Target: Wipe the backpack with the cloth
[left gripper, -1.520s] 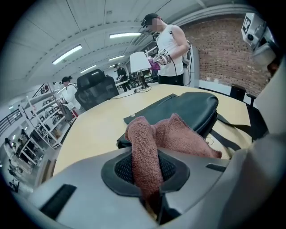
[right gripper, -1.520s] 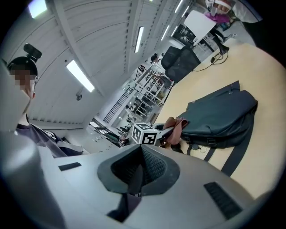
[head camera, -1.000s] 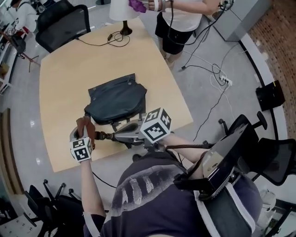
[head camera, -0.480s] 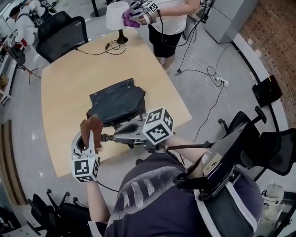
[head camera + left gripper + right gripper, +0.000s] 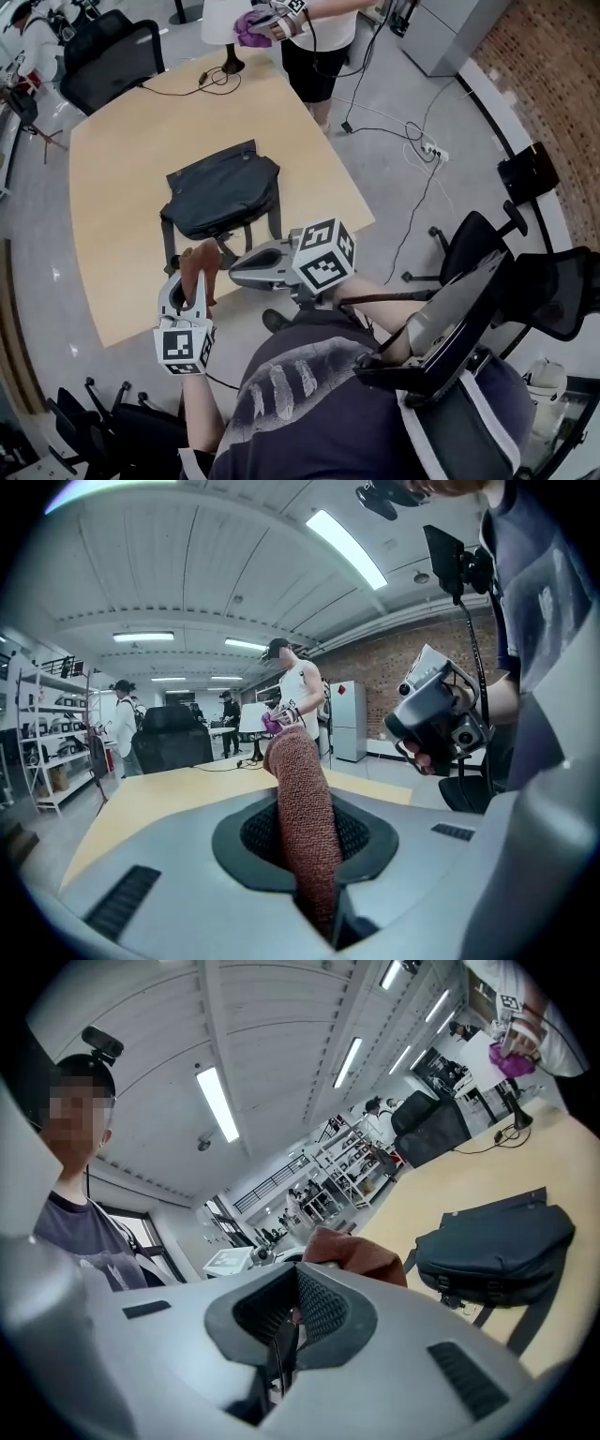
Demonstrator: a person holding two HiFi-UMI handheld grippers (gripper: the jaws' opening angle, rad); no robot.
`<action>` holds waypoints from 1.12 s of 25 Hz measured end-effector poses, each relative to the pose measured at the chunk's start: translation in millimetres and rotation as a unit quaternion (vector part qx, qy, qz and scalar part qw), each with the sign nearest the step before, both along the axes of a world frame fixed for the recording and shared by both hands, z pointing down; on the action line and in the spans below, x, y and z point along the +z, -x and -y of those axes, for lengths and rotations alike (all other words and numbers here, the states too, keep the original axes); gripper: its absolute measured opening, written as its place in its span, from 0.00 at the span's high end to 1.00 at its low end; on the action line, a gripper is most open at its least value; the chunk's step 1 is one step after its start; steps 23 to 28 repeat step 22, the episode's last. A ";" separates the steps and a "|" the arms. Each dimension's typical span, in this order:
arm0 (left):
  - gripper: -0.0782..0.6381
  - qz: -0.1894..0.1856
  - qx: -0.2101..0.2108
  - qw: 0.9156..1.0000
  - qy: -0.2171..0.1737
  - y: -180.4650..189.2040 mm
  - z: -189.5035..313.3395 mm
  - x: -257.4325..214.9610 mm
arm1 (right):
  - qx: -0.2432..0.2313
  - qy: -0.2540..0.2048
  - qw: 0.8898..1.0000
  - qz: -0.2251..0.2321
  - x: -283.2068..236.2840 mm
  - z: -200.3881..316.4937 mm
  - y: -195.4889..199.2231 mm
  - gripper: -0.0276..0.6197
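Two claws show in the head view: the left claw (image 5: 192, 283) is at the near edge of the bench (image 5: 112, 216), clamped on a rust-brown cloth (image 5: 201, 262), with the right claw (image 5: 236, 275) just beside it. The dark backpack (image 5: 223, 192) lies flat mid-bench, apart from both. Left gripper view: cloth pinched between the jaws, sticking up. Right gripper view: jaws pressed together on nothing, backpack off to the right.

We count one backpack (image 5: 222, 195), one brown cloth (image 5: 200, 262) and one counter (image 5: 112, 187). We hold two tools: the left hand-held gripper (image 5: 192, 291) and the right hand-held gripper (image 5: 234, 274). Farther off, we count one lamp (image 5: 217, 21) and one purple cloth (image 5: 251, 28).
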State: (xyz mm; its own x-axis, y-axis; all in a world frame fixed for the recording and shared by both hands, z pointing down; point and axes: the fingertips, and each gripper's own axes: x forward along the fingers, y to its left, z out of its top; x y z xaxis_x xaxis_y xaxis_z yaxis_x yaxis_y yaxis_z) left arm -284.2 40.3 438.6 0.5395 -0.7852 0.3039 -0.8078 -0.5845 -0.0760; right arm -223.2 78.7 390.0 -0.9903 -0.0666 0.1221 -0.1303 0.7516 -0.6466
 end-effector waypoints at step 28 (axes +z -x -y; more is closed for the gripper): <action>0.81 0.042 -0.007 0.999 0.011 -236.8 -101.9 -23.2 | -0.021 0.006 0.995 0.094 -12.3 -67.9 -226.6 0.95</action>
